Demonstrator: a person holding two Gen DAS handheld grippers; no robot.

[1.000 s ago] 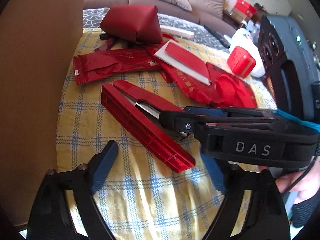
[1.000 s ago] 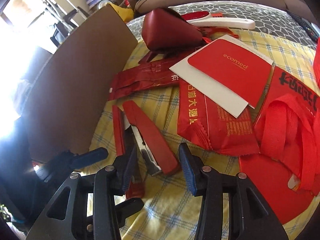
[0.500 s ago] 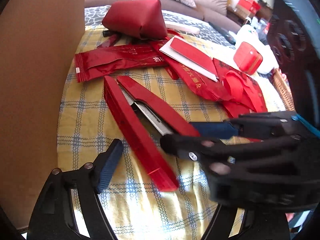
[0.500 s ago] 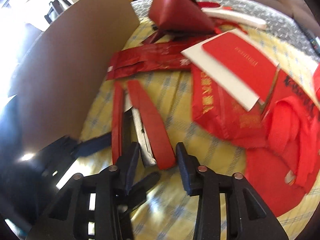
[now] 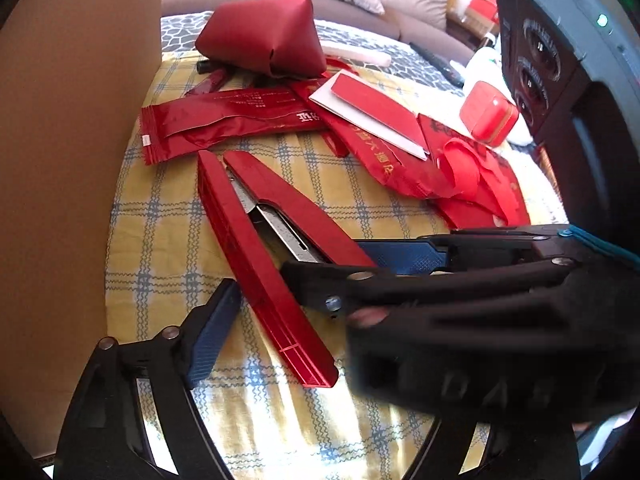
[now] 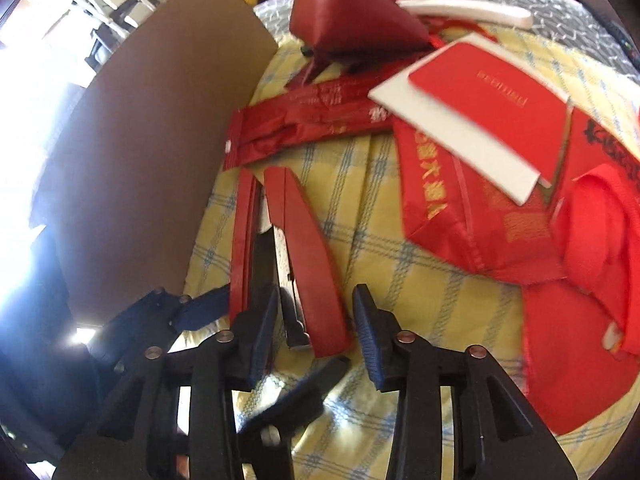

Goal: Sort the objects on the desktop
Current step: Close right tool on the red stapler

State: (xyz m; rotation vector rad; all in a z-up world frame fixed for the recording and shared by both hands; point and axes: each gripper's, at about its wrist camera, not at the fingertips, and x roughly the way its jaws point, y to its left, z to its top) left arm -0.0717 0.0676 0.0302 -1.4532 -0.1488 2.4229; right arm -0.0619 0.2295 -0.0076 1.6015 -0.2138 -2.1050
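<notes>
A red stapler (image 5: pixel 240 232) lies sprung open on the yellow checked cloth, its base and top arm (image 6: pixel 308 248) spread in a V. My right gripper (image 6: pixel 316 320) straddles the near end of the top arm and the metal magazine. Its jaws are opening, and cloth shows between the arm and the right pad. In the left wrist view this right gripper (image 5: pixel 352 268) reaches in from the right, a gloved hand behind it. My left gripper (image 5: pixel 320 344) stands wide around the stapler's base, jaws opening, touching nothing; its right finger is hidden. The left gripper (image 6: pixel 256 344) also shows below the stapler.
A cardboard sheet (image 5: pixel 68 160) stands along the left. Behind the stapler lie a long red packet (image 5: pixel 224 120), a red pouch (image 5: pixel 260 36), a red and white card (image 5: pixel 372 108), red ribbon (image 5: pixel 468 176) and a small red box (image 5: pixel 488 114). A dark appliance (image 5: pixel 560 80) stands at right.
The right jaws narrowed on the stapler's top arm half a second ago and stand wider again now. The stapler's near end has swung toward me. The left gripper has kept still.
</notes>
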